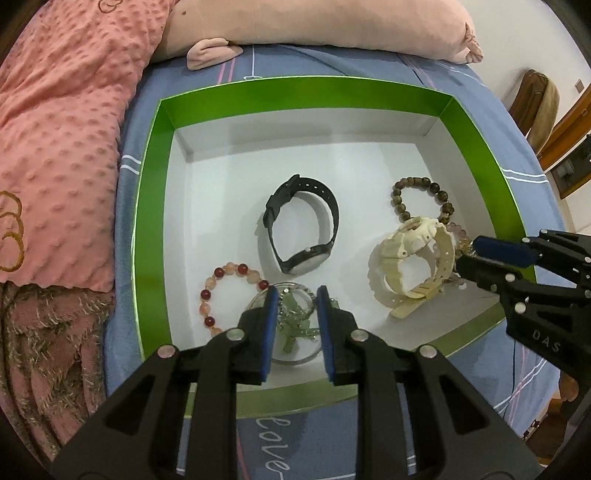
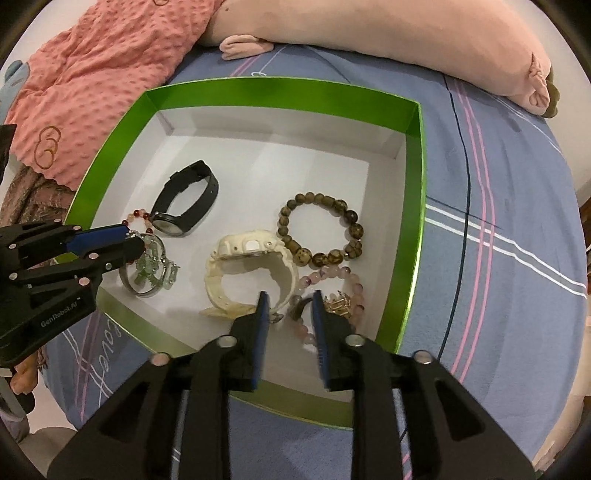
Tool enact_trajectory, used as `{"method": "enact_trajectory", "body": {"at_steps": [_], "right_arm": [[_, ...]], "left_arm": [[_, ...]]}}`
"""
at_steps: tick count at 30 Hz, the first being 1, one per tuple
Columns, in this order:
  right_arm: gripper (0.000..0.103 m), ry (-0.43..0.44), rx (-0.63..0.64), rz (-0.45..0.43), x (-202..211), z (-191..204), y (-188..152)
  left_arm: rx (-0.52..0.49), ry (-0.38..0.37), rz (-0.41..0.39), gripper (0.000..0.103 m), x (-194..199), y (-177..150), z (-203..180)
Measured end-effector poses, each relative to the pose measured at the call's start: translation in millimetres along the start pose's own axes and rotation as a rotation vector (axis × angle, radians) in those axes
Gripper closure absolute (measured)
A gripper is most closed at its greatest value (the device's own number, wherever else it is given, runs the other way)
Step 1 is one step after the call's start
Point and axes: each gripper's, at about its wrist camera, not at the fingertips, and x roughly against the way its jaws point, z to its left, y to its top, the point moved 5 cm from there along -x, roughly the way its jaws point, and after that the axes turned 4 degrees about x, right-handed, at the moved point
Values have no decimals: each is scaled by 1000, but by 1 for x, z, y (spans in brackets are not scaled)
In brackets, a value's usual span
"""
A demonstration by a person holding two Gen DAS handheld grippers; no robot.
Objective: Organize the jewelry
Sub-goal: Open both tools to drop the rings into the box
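Observation:
A green box [image 1: 147, 221] with a white floor lies on the bed. In it are a black watch [image 1: 306, 262], a cream watch [image 1: 413, 251], a brown bead bracelet [image 1: 402, 212] and a red-and-pink bead bracelet [image 1: 205, 294]. My left gripper [image 1: 297, 295] points down into the near left part, shut on a green bead bracelet [image 1: 295, 317] bundled with a clear bangle [image 2: 127, 280] that leans on the floor. My right gripper [image 2: 289, 299] stands open over a pink bead bracelet [image 2: 332, 275] with gold charms, beside the cream watch [image 2: 251, 254]; its pads do not press on it.
The box rests on a blue striped sheet [image 2: 498, 221]. A pink dotted blanket [image 1: 55, 147] lies to the left, and a long pink plush pillow [image 1: 332, 22] lies behind the box. A wooden chair [image 1: 535, 96] stands off the bed at the far right.

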Motion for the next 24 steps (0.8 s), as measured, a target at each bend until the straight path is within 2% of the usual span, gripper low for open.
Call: {"method": "enact_trajectory", "body": {"at_steps": [4, 6, 9, 14, 19, 24], "right_arm": [[50, -8, -17, -24, 9, -1, 3], [43, -4, -29, -47, 17, -2, 4], [30, -9, -52, -101, 38, -2, 8], [13, -55, -66, -164, 65, 0, 12], [12, -83, -63, -187, 78, 5, 10], [1, -116, -59, -192, 80, 7, 10]], "left_arm": [[-1, 16, -22, 64, 7, 2, 0], [-5, 32, -47, 54, 16, 3, 0], [-1, 59, -89, 31, 32, 4, 1], [7, 80, -123, 19, 51, 2, 0], [29, 70, -125, 11, 60, 0, 1], [40, 53, -134, 6, 67, 0, 1]]}}
